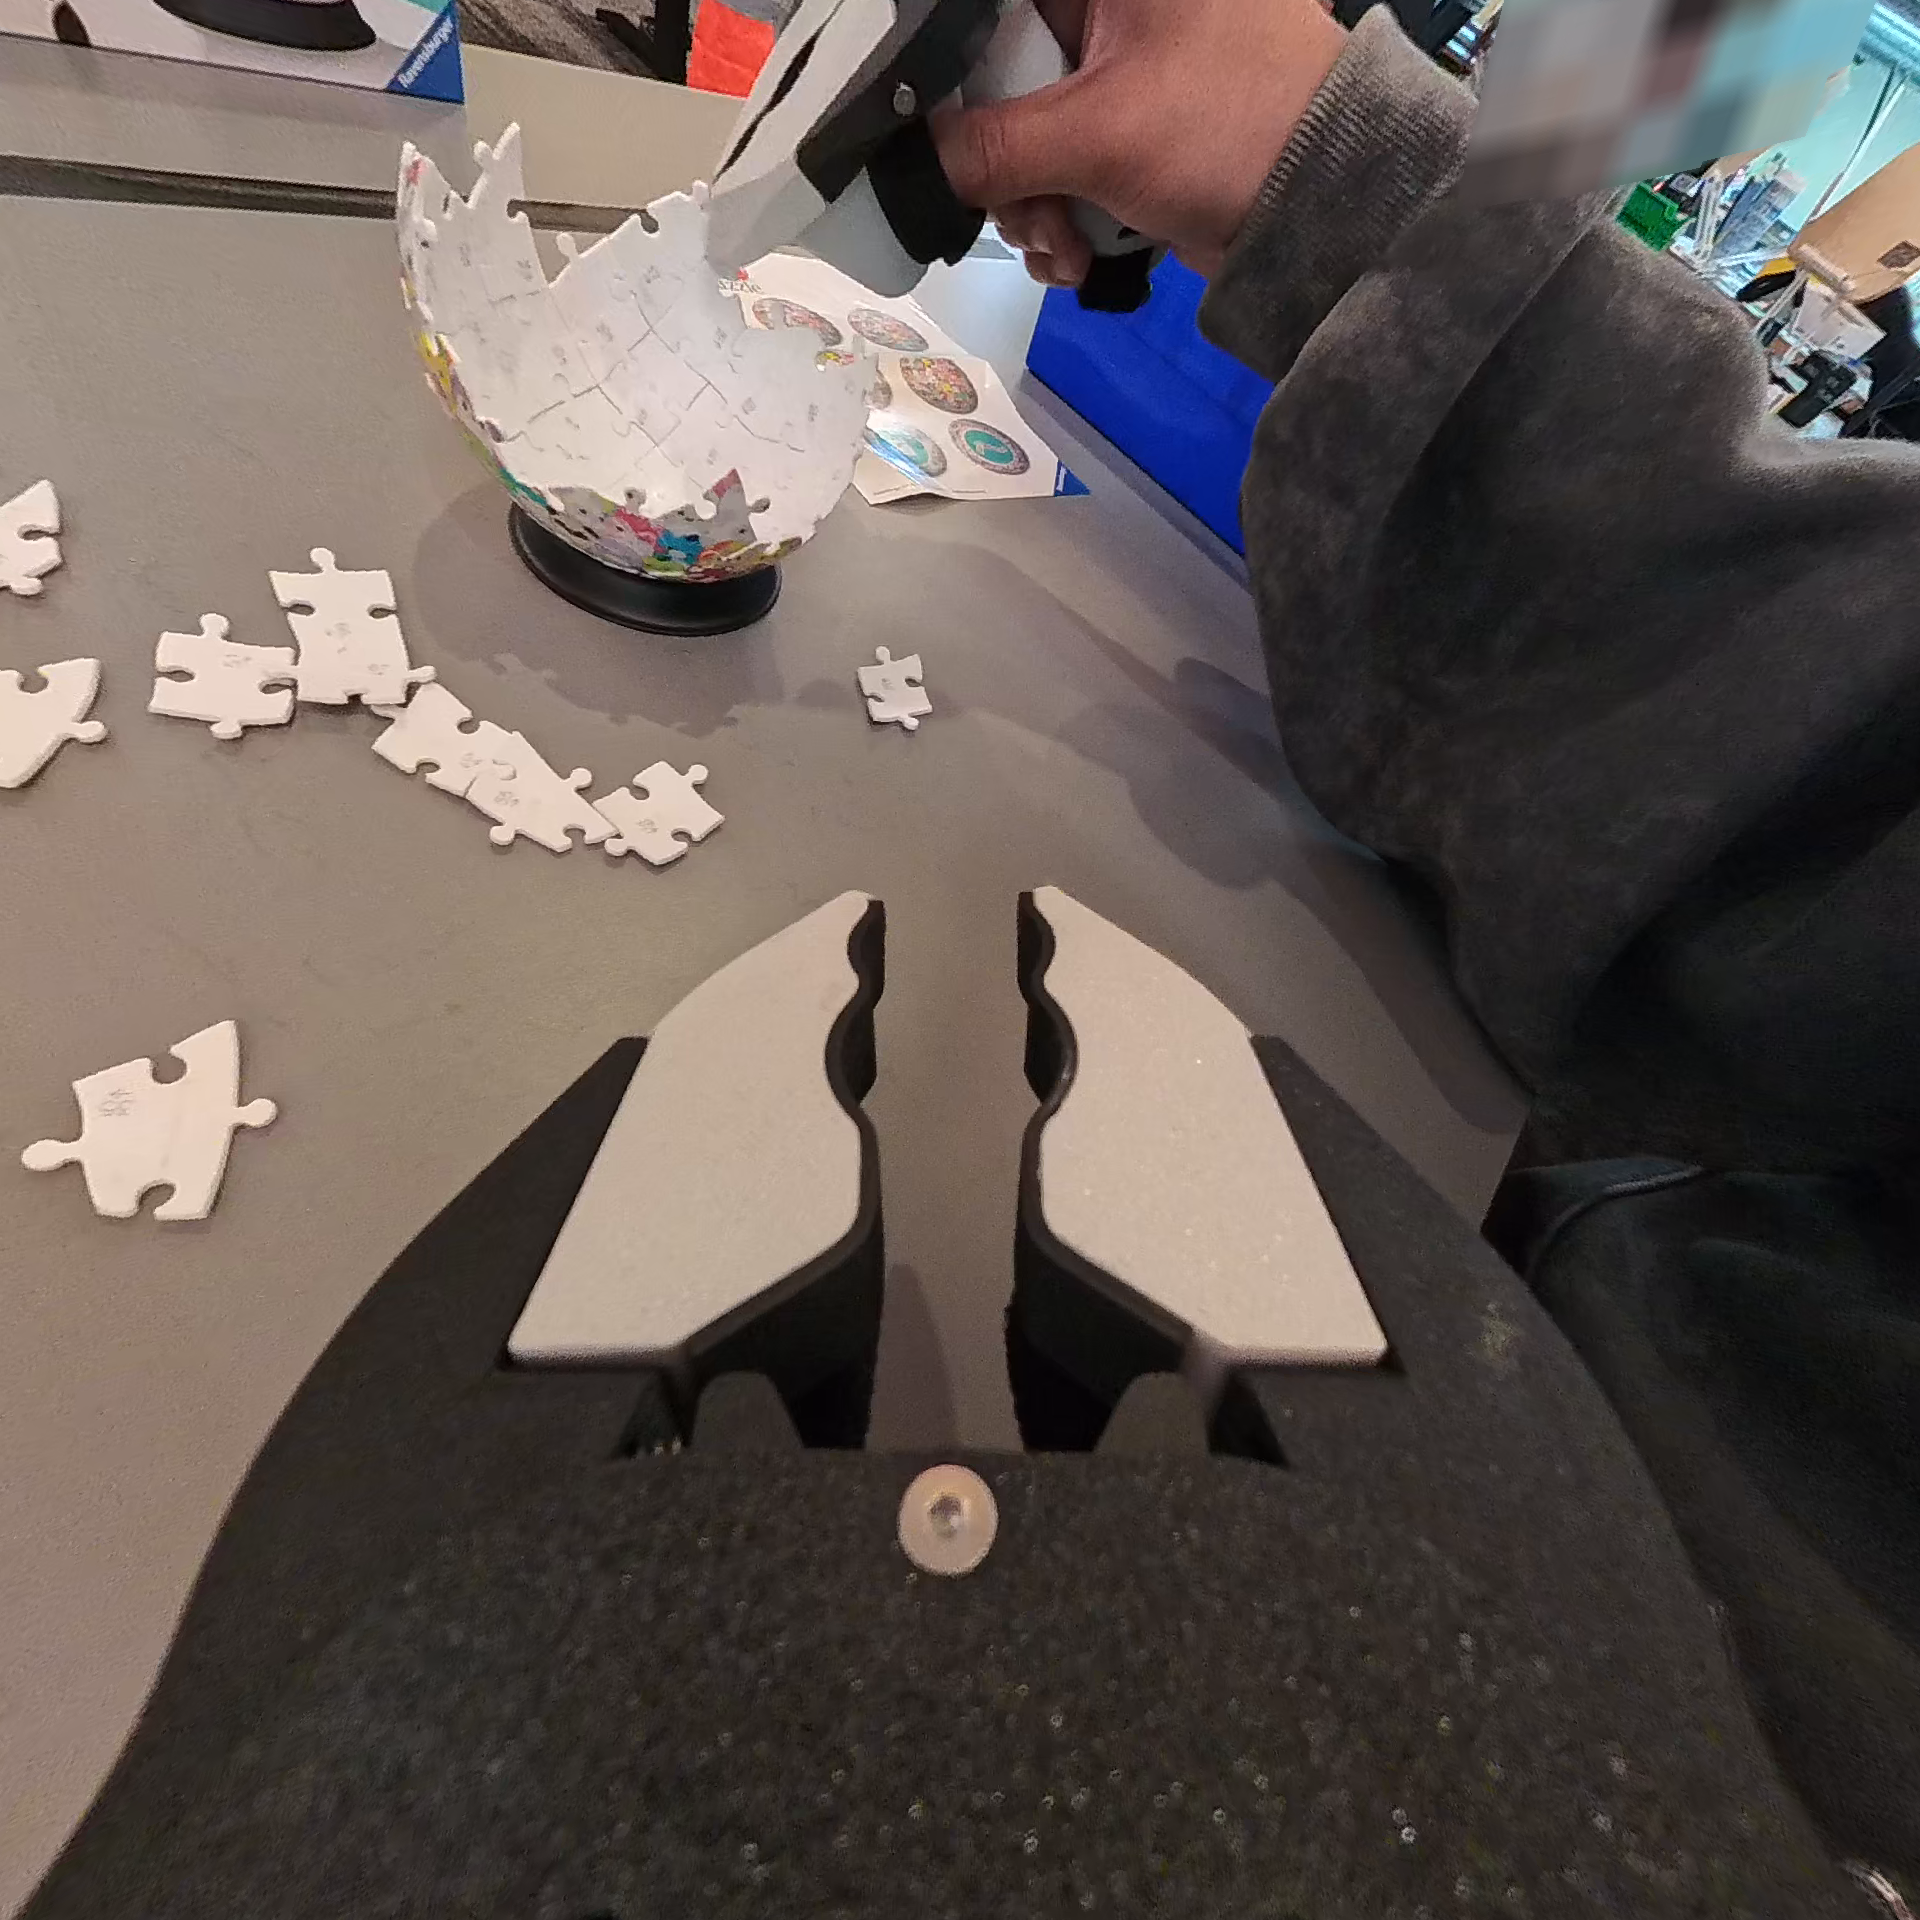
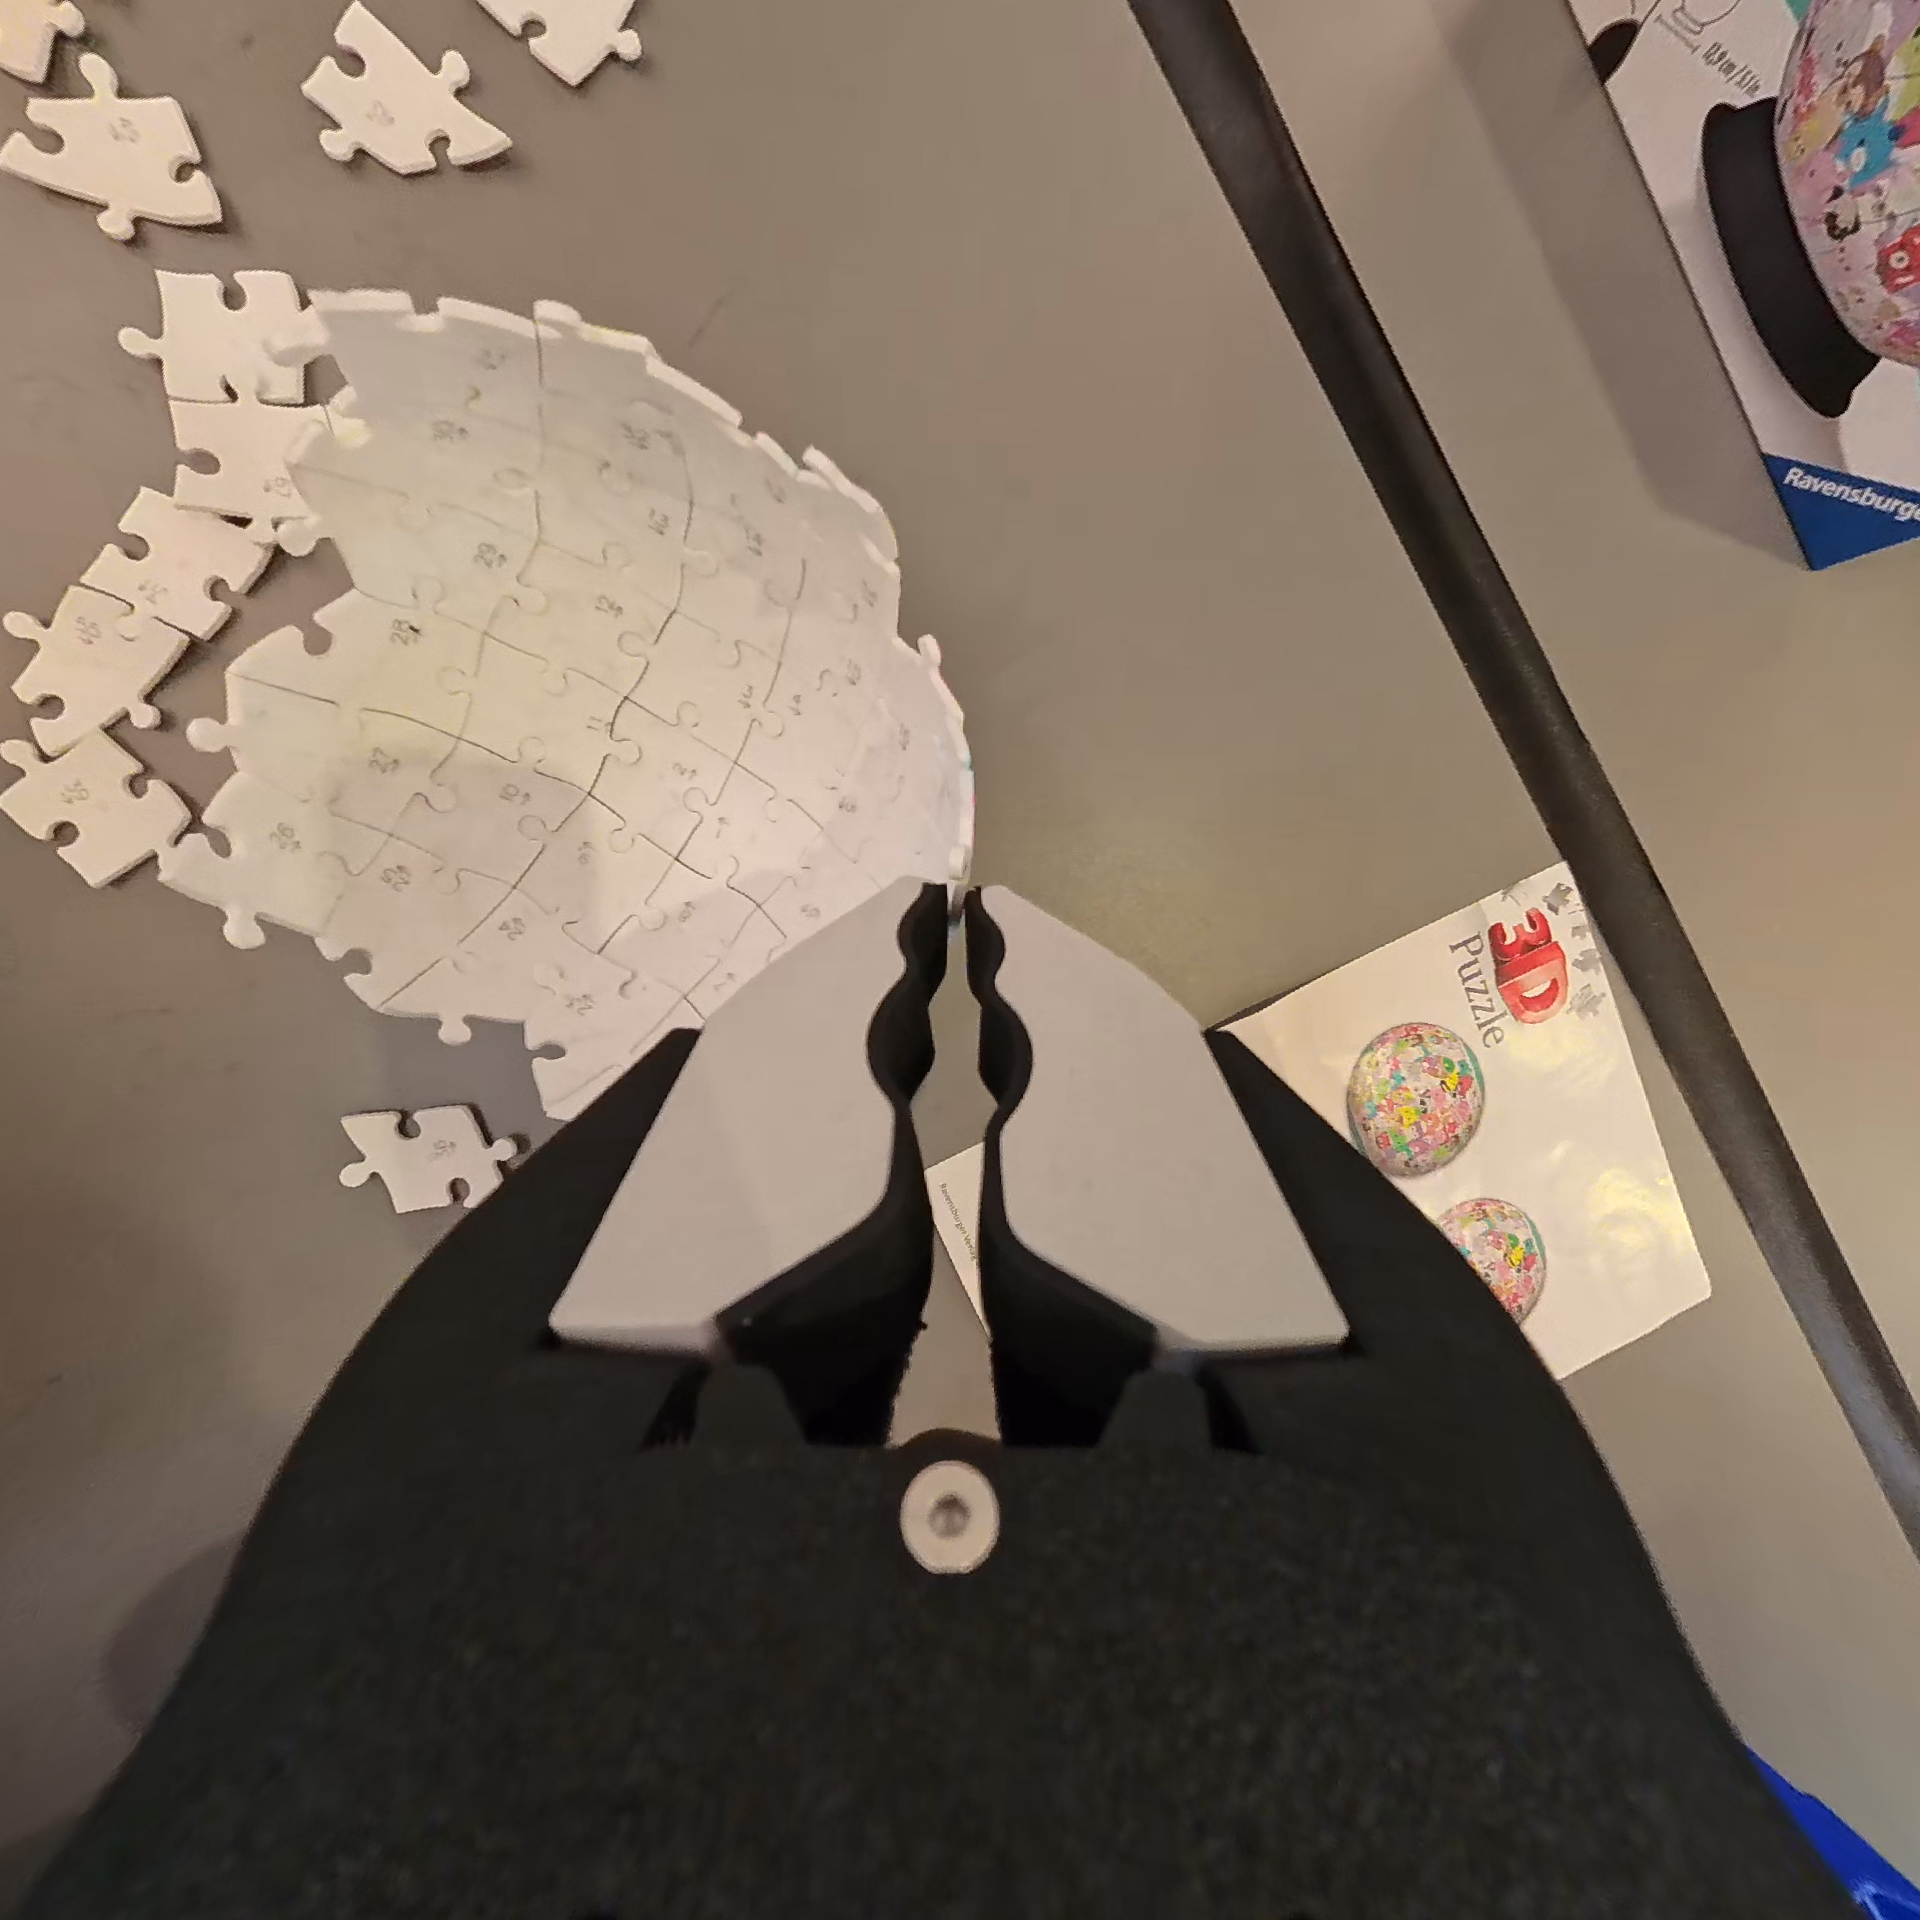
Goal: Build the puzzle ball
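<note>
One half-built puzzle ball (image 1: pixel 634 395): an open shell, white inside, coloured print outside, sitting on one black ring stand (image 1: pixel 644 597) on the grey table (image 1: pixel 1039 727). Its rim is jagged, with tabs sticking up.

Right gripper (image 2: pixel 956 902), seen from above the shell: jaws nearly closed, only a thin slit between the tips, set at the shell's near rim. The left wrist view shows its tip (image 1: pixel 727 234) touching the top edge of the shell, with a hand (image 1: pixel 1122 114) in a dark sleeve squeezing the handle. Whether a piece is pinched between the tips I cannot tell.

Left gripper (image 1: pixel 951 904): jaws parted with a plain gap, bare table between them, holding nothing, near the table's front and well apart from the ball.

Loose white pieces (image 1: pixel 343 639), face down: nine countable in the left wrist view, eight left of the stand and one lone piece (image 1: pixel 894 686) to its right.

One printed leaflet (image 2: pixel 1475 1122) lies flat beside the shell. One puzzle box (image 2: pixel 1808 260) lies beyond the dark table seam (image 2: pixel 1507 623).
</note>
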Demonstrator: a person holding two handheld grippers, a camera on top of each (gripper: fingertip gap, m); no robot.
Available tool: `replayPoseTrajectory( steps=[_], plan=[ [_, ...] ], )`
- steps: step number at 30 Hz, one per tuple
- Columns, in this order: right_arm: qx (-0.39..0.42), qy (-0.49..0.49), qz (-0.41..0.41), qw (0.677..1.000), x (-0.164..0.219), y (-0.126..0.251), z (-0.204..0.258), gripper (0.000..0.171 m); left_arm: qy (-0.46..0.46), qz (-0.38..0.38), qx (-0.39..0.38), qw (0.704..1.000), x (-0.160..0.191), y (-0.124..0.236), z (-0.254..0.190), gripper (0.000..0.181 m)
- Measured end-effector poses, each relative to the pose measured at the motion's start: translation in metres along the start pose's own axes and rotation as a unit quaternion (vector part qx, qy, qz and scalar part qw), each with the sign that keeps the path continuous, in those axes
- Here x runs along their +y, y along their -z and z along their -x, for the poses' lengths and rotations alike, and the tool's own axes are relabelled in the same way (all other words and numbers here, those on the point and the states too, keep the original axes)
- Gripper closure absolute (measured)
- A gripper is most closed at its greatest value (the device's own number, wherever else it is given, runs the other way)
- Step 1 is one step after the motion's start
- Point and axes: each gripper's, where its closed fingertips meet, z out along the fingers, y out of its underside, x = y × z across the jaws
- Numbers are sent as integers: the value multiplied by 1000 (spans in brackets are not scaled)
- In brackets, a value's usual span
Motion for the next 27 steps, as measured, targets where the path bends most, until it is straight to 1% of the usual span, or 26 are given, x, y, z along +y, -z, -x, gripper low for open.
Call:
replayPoseTrajectory(
  steps=[3,5,7,9,11,12,14,17,19,23,25,27],
  plan=[
    [0,2,1,1000,1,2,1,165,-6,5,-15,1000,2,1,5,156],
    [1,-1,-7,1000,0,7,0,149,-16,9,-35,999,3,3,11,154],
    [15,-2,-20,1000,0,18,-3,146,-31,20,-75,997,5,9,25,148],
    [39,-1,-56,998,0,36,-5,146,-42,42,-116,991,11,18,43,143],
    [60,-8,-114,992,-1,59,0,146,-40,57,-146,987,17,29,59,136],
    [61,-15,-147,987,1,69,9,146,-32,64,-151,986,20,33,65,132],
    [45,-26,-212,976,6,83,37,146,-12,82,-166,983,28,38,78,130],
    [-2,-36,-288,957,29,87,96,147,2,109,-204,973,40,41,100,129],
    [-36,-29,-304,952,51,81,136,148,6,123,-229,965,43,39,114,129],
    [-98,-41,-317,942,82,70,189,149,-21,129,-271,954,37,31,132,132],
    [-124,-42,-309,942,87,68,203,149,-32,139,-288,947,37,28,139,132],
    [-138,-31,-318,937,80,75,207,149,-33,153,-287,945,42,25,141,137]
  ],
)
